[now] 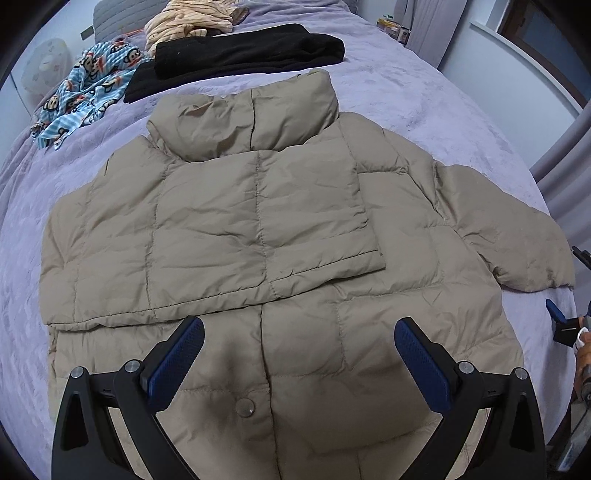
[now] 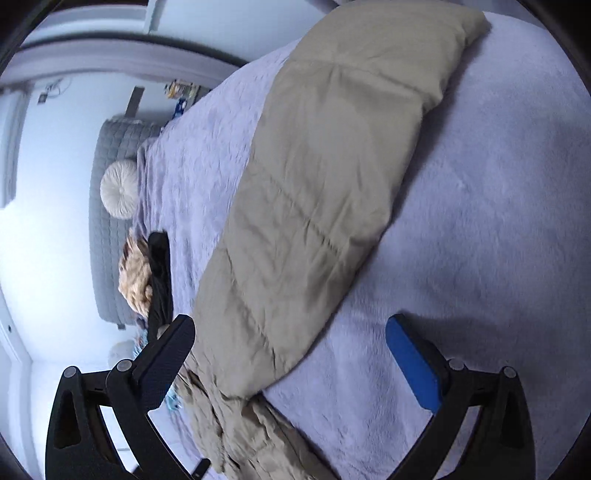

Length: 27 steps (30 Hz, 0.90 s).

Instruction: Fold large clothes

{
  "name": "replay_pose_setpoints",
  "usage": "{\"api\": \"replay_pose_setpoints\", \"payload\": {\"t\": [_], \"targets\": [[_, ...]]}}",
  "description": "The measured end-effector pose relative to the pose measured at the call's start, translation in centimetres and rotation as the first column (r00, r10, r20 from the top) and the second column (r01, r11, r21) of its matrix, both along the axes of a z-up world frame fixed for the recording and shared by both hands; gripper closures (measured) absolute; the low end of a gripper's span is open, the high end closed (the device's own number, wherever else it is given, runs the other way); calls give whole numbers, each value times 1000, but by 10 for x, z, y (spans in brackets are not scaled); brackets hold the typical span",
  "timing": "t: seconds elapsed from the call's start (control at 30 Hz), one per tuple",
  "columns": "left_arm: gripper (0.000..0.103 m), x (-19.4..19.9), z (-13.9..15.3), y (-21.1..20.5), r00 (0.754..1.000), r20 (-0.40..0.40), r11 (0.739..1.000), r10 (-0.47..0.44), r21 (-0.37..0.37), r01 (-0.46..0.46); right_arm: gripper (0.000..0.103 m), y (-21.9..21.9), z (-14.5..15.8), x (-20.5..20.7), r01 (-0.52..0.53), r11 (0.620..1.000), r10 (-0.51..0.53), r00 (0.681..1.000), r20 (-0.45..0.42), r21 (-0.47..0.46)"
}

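Observation:
A tan puffer jacket (image 1: 266,229) lies flat on the lilac bed cover (image 1: 424,110), collar at the far end. Its left sleeve is folded across the chest; its right sleeve (image 1: 517,236) lies spread out to the right. My left gripper (image 1: 299,339) is open and empty above the jacket's lower front, near a snap button (image 1: 245,407). In the right wrist view, the spread sleeve (image 2: 321,192) runs along the cover (image 2: 480,221). My right gripper (image 2: 290,343) is open and empty, its jaws straddling the sleeve near the shoulder end. A tip of the right gripper (image 1: 556,312) shows at the left view's right edge.
Folded black clothes (image 1: 240,51), a blue monkey-print garment (image 1: 85,85) and a cream striped garment (image 1: 192,18) lie at the bed's far end. A grey headboard (image 2: 110,221) and round white cushion (image 2: 120,188) stand beyond. The bed's edge is close on the right.

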<state>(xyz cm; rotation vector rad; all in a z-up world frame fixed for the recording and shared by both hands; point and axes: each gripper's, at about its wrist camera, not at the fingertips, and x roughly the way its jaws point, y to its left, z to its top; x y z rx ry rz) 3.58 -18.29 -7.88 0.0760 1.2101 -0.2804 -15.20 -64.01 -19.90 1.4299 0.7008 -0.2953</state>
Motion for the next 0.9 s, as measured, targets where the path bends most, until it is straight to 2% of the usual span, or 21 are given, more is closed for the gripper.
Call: {"api": "replay_pose_setpoints", "payload": {"t": [0.17,0.23,0.3,0.33,0.37,0.53,0.63,0.7,0.77,0.8,0.9], "targets": [[0,5,4,-5,1000,13,1000,11,-6,-11,0,-33,-20,7,128,983,-140,986,89,131],[0,6,6,-5,1000,22,1000,17,-9,-17,5,-42,-28,12,176,964,-198,975,101,199],[0,8,9,-3,999,31,1000,25,-12,-25,39,-47,-36,19,189,946,-224,968,109,263],[0,9,10,-1,999,34,999,30,-11,-30,75,-46,-39,25,178,941,-219,969,118,289],[0,10,11,1,999,40,999,37,-10,-36,94,-44,-40,32,160,936,-213,967,142,313],[0,19,18,24,994,73,996,85,-3,-85,95,-31,-4,70,37,973,-97,960,261,227],[0,25,21,45,988,92,992,125,1,-126,95,-11,32,108,-86,987,36,943,332,136],[0,29,22,61,982,103,988,156,1,-157,95,14,63,141,-190,981,161,914,372,44],[0,33,23,78,976,113,982,189,-3,-190,95,41,89,170,-282,958,275,878,392,-40],[0,35,24,86,972,117,979,204,-5,-205,95,64,105,189,-341,935,352,849,395,-100],[0,40,23,113,961,122,968,249,-11,-249,95,130,141,231,-479,837,546,755,363,-264]]}}
